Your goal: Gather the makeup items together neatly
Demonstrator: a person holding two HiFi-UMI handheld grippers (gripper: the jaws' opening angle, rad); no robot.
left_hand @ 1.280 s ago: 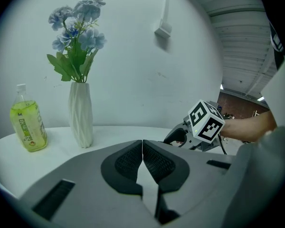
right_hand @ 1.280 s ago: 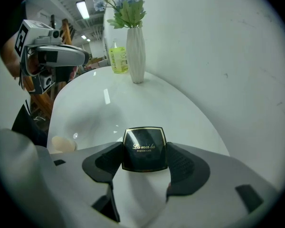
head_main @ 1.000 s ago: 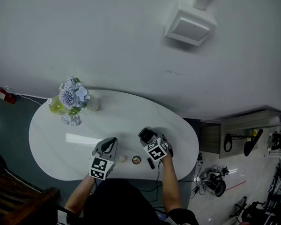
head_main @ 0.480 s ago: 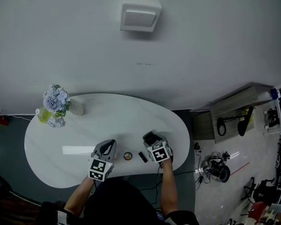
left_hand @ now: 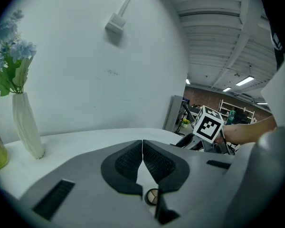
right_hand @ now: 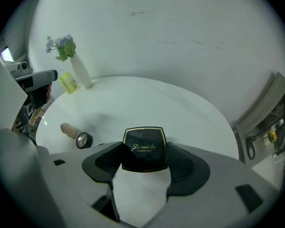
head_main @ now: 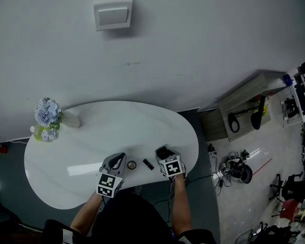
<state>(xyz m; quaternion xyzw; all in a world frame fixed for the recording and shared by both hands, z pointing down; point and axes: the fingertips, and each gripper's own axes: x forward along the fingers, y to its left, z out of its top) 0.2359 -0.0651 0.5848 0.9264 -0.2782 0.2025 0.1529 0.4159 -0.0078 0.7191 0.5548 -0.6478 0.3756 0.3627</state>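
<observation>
My right gripper (head_main: pixel 163 151) (right_hand: pixel 144 161) is shut on a black square powder compact (right_hand: pixel 144 149) (head_main: pixel 162 151) with gold lettering, held just above the white oval table (head_main: pixel 91 136). A small round compact (head_main: pixel 131 164) (right_hand: pixel 83 140) and a short black stick (head_main: pixel 148 164) lie on the table between the two grippers. A beige rounded item (right_hand: pixel 67 129) lies beside the round compact. My left gripper (head_main: pixel 119 158) (left_hand: pixel 142 144) is shut with nothing in it, and the round compact (left_hand: pixel 152 196) shows just below its pads.
A white vase of blue flowers (head_main: pixel 47 117) (right_hand: pixel 80 70) and a yellow-green bottle (right_hand: pixel 68 82) stand at the table's far left end. The table's near edge runs right under both grippers. A wooden shelf (head_main: pixel 241 108) and floor clutter lie to the right.
The head view has swung, so the table now sits further left. Both grippers stay near the front edge. The beige item no longer shows in the head view.
</observation>
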